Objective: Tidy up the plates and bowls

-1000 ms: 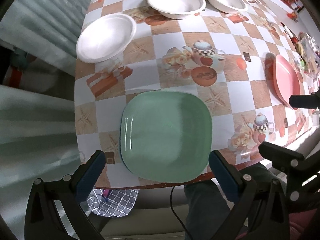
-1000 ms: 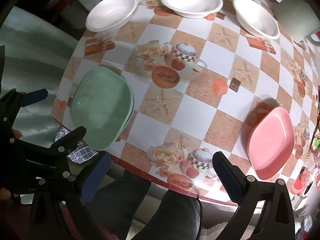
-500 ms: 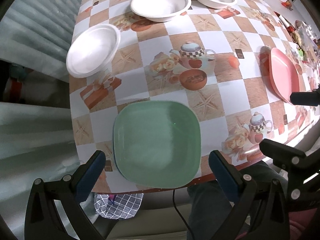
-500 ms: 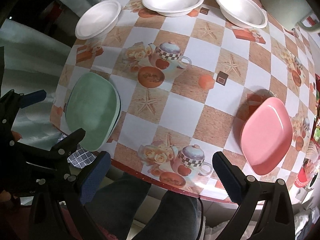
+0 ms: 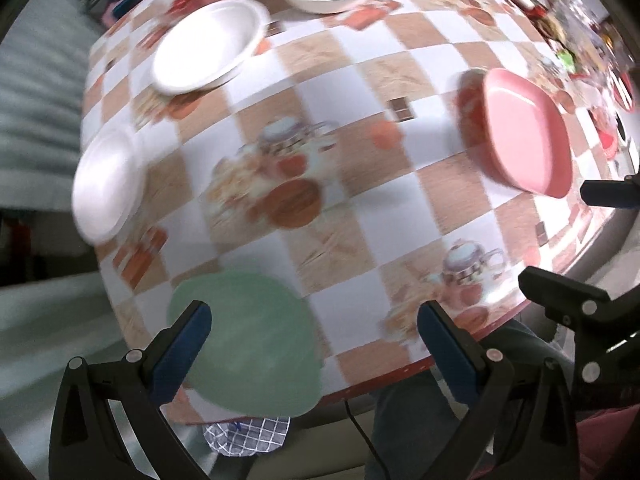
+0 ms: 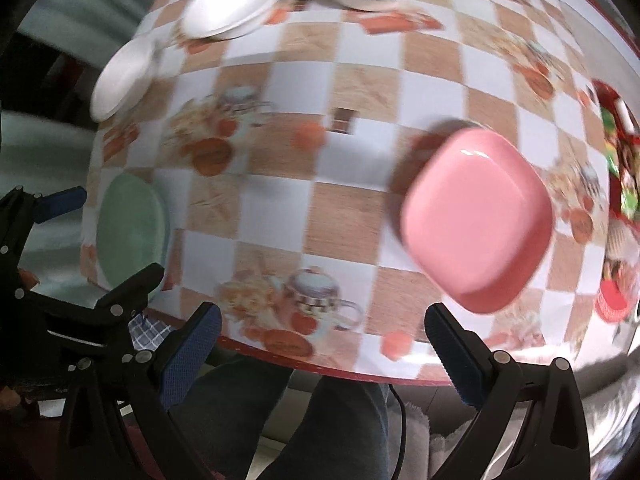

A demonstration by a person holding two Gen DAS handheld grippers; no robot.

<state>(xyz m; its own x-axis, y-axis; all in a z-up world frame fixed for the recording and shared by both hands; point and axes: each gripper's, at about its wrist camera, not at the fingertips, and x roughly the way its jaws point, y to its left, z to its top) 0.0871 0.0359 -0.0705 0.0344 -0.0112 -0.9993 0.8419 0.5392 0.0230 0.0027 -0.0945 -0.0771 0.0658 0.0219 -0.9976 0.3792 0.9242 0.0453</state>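
Over the bench point(image 6: 360, 184) near edge you are hovering both tools, right tool point(image 6: 320, 344) and left tool point(image 5: 314, 340) spread wide and empty, probably reaching next for pink plate point(image 6: 476, 216) to stack onto green plate point(image 5: 248, 340).

Both wrist cameras look down and forward from just off the near edge of the worktop point(image 5: 360, 184), each between its own gripper's fingers. Both views share the green plate point(image 5: 256, 344), pink plate point(image 6: 476, 216) and white bowls point(image 6: 232, 0).
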